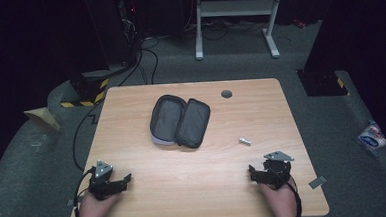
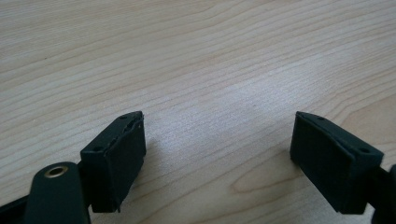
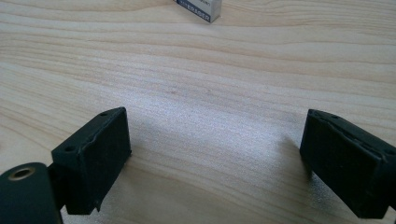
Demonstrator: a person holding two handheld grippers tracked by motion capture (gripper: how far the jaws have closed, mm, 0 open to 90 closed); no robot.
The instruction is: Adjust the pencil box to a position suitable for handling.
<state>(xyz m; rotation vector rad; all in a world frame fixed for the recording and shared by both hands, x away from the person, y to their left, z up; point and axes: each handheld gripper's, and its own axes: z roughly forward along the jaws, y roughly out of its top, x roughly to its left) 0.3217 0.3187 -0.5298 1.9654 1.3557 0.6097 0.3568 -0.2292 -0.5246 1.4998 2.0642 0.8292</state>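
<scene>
Pencil case [image 1: 180, 121] lies opened flat on the table [image 1: 134, 166], just behind centre, nearer the far edge. Eraser [image 1: 245, 141] sits to its right, well apart, toward the right edge. Left gripper [image 1: 128, 178] rests by the near-left corner, right gripper [image 1: 251, 171] by the near-right corner, eraser [image 3: 200, 9] ahead of it.

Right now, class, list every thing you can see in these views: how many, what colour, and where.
Table: one, light wood, centre.
Pencil case: one, dark grey, lying open on the table's far half.
Eraser: one, white, right of the case, ahead of the right tool.
Round grommet: one, grey, far table edge.
Left tool: one, black, jaws open, near left edge.
Right tool: one, black, jaws open, near right edge.
</scene>
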